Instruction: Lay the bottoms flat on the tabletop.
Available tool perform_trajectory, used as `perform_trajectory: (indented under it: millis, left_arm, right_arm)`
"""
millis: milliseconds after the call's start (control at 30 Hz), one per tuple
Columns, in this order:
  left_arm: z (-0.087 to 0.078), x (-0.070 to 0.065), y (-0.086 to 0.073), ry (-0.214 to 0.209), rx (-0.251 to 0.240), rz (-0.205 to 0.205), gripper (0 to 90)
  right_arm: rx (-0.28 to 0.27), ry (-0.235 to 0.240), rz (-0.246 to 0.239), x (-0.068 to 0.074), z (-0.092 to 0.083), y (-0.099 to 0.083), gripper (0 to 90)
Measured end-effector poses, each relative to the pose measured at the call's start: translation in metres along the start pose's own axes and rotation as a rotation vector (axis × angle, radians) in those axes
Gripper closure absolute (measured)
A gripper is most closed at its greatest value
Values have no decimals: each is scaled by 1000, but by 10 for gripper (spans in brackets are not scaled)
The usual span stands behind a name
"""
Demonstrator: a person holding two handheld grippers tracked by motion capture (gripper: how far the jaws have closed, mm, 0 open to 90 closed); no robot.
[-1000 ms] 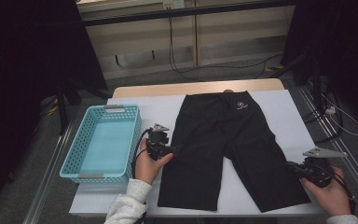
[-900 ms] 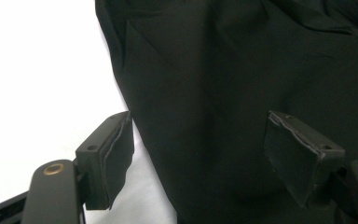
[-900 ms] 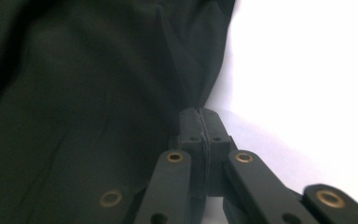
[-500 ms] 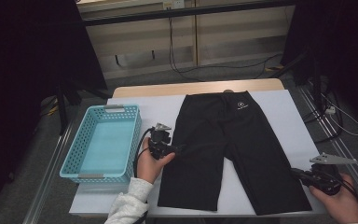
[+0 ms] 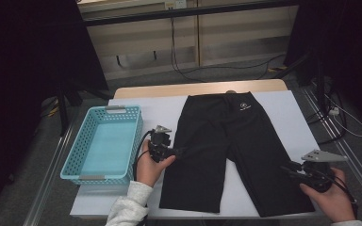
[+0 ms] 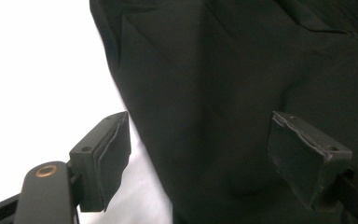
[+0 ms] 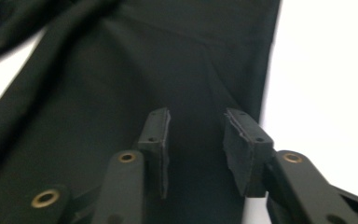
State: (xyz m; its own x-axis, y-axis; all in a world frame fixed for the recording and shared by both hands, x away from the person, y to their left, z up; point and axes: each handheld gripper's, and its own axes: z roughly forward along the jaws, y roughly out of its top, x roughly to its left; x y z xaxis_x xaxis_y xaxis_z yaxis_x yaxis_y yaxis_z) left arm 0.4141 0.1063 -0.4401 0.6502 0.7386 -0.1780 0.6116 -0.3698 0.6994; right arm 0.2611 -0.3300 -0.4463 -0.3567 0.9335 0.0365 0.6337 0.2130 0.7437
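Note:
Black shorts [image 5: 231,141] lie flat on the white table [image 5: 160,106], waistband at the far side. My left gripper [image 5: 181,151] rests at the outer edge of the left leg. Its jaws stand wide apart [image 6: 199,126], with the cloth's edge [image 6: 135,116] lying between them, unpinched. My right gripper [image 5: 287,168] is low over the outer side of the right leg, near its hem. Its jaws have just been opening, and a gap now shows between the pads [image 7: 198,116]. The cloth [image 7: 121,70] lies flat beneath them and nothing is pinched.
A light blue plastic basket [image 5: 75,160] stands on the table's left end, close to the left hand. Bare white table shows right of the shorts [image 5: 292,117]. Cables and dark stands lie on the floor beyond the table.
The right hand has shifted slightly at the right leg's outer edge. The left hand and the shorts have kept still.

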Motion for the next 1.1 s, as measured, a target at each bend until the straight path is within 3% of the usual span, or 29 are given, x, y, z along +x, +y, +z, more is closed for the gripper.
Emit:
perform_trajectory:
  millis: [300, 367, 433, 533, 600, 1100]
  left_arm:
    - [-10, 1, -8, 8, 4, -11, 197]
    - [-11, 0, -9, 0, 0, -20, 192]
    - [-11, 0, -9, -4, 7, -4, 188]
    - [-11, 0, -10, -10, 9, -11, 181]
    - [-12, 0, -11, -7, -6, -34, 161]
    - [-18, 0, -15, -10, 4, -19, 139]
  right_arm:
    - [-48, 48, -22, 13, 21, 20, 465]
    - [-59, 61, -13, 13, 24, 23, 435]
    - [-65, 69, -8, 14, 28, 26, 396]
    - [-79, 72, 18, 14, 34, 31, 287]
    - [-97, 64, 49, 14, 36, 35, 229]
    - [-114, 58, 56, 13, 43, 41, 138]
